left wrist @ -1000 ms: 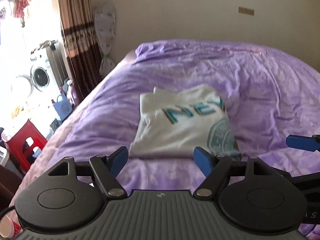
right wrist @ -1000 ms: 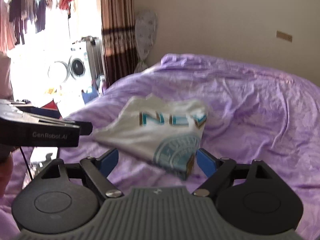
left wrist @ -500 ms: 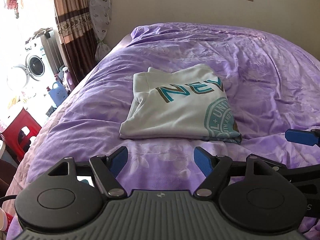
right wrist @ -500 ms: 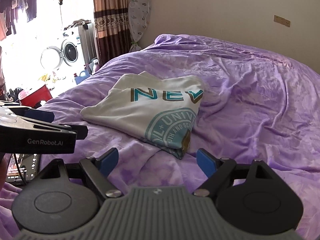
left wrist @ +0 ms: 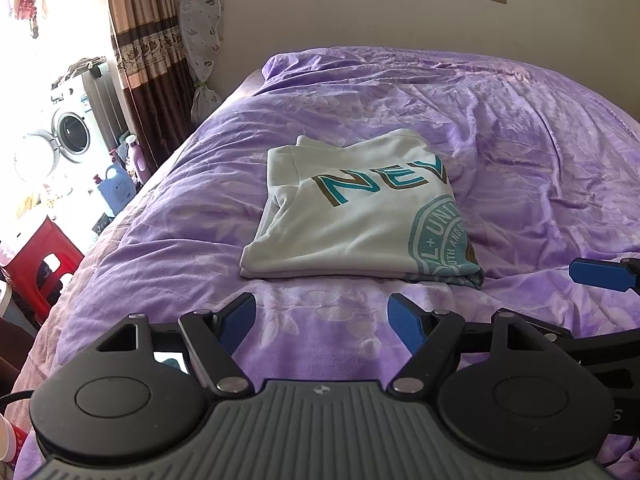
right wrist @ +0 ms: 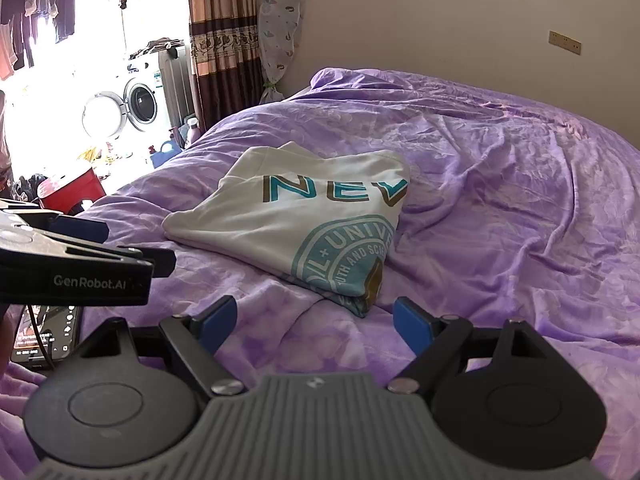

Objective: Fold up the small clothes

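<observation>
While both my grippers hang low over the near edge of the bed, this is how things lie, nearest first.

Left gripper point(left wrist: 322, 314): my blue pads point(left wrist: 236, 320) are spread wide with nothing between them, only purple cover below.

Right gripper point(right wrist: 314, 322): pads parted just as wide, empty, pointing toward the shirt's nearest corner.

Phone point(right wrist: 44, 334): lying screen-up on the cover at my left, under the side of the left gripper (a cable runs across it).

Shirt point(left wrist: 356, 216): white, folded into a neat rectangle, flat on the middle of the bed just beyond both sets of fingers, touching neither; teal letters and a round teal seal face up.

Bedspread point(left wrist: 520, 152): purple, wrinkled, reaching back to the wall.

Washing machine point(right wrist: 136, 100): far left by the curtain point(right wrist: 216, 40), door open.
</observation>
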Action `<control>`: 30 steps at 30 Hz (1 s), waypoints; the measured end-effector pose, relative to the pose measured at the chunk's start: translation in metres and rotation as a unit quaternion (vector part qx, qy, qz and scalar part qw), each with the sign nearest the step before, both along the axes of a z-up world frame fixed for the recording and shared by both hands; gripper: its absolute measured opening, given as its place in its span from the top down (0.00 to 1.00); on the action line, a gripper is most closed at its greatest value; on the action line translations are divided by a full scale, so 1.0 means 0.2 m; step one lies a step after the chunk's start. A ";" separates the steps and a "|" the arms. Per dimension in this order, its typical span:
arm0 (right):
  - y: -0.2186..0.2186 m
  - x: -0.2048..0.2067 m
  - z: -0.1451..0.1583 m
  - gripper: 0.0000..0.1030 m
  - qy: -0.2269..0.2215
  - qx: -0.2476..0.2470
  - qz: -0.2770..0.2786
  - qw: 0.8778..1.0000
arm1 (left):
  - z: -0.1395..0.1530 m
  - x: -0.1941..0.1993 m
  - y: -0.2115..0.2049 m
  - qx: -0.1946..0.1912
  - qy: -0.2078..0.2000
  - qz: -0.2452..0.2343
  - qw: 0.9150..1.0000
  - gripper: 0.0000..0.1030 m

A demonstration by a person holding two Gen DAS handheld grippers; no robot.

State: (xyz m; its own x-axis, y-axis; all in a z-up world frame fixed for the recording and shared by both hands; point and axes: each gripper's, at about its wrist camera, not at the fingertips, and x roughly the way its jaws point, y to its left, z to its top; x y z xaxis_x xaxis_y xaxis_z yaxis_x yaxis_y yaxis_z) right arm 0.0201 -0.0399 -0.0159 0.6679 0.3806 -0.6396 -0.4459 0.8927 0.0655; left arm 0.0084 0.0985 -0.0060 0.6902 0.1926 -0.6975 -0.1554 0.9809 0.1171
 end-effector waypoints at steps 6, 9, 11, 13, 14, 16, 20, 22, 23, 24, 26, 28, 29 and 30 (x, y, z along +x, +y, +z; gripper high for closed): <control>0.00 0.00 0.00 0.21 -0.001 0.000 0.000 1.000 | 0.00 0.00 0.00 0.000 0.000 0.001 1.000 0.15; 0.00 0.00 0.00 0.21 -0.001 0.000 0.000 1.000 | 0.00 0.00 0.00 0.000 0.000 0.000 1.000 0.15; 0.00 0.00 0.00 0.21 -0.001 0.000 0.000 1.000 | 0.00 0.00 0.00 0.001 0.000 0.000 1.000 0.15; 0.00 0.00 0.00 0.21 -0.001 0.000 0.000 1.000 | 0.00 0.00 -0.01 0.001 0.000 0.000 1.000 0.15; 0.00 0.00 0.00 0.21 0.000 0.000 0.000 1.000 | 0.00 0.00 -0.01 0.001 0.000 0.000 1.000 0.15; 0.00 0.00 0.00 0.21 0.000 0.001 0.000 1.000 | 0.00 0.00 -0.01 0.001 0.000 0.000 1.000 0.15; 0.00 0.00 0.00 0.21 0.002 0.002 0.000 1.000 | 0.00 -0.01 -0.01 0.002 -0.001 0.000 1.000 0.15; 0.00 0.00 0.00 0.21 0.004 0.003 -0.001 1.000 | 0.00 0.00 -0.01 0.002 -0.001 -0.001 1.000 0.15; 0.00 0.00 0.00 0.21 0.005 0.003 0.000 1.000 | 0.00 0.00 -0.01 0.002 -0.001 0.000 1.000 0.15; 0.00 0.00 0.00 0.21 0.005 0.003 0.000 1.000 | 0.00 0.00 -0.01 0.002 -0.001 0.000 1.000 0.15; 0.01 0.00 0.00 0.21 0.006 0.002 0.002 1.000 | 0.00 0.00 -0.01 0.002 -0.001 -0.001 1.000 0.15; 0.01 0.00 0.00 0.21 0.006 0.003 0.001 1.000 | 0.00 0.00 -0.01 0.002 -0.001 -0.001 1.000 0.15; 0.01 0.00 0.00 0.21 0.007 0.003 0.000 1.000 | 0.00 0.00 -0.01 0.002 -0.001 -0.001 1.000 0.15; 0.01 0.00 0.00 0.21 0.007 0.003 0.000 1.000 | 0.00 0.00 -0.01 0.002 -0.001 -0.001 1.000 0.15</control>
State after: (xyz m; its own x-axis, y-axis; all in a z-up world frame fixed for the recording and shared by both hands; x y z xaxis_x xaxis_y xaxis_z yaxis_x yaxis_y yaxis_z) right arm 0.0200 -0.0387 -0.0168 0.6588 0.3846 -0.6465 -0.4448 0.8923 0.0776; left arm 0.0075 0.0970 -0.0050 0.6915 0.1939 -0.6959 -0.1535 0.9807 0.1207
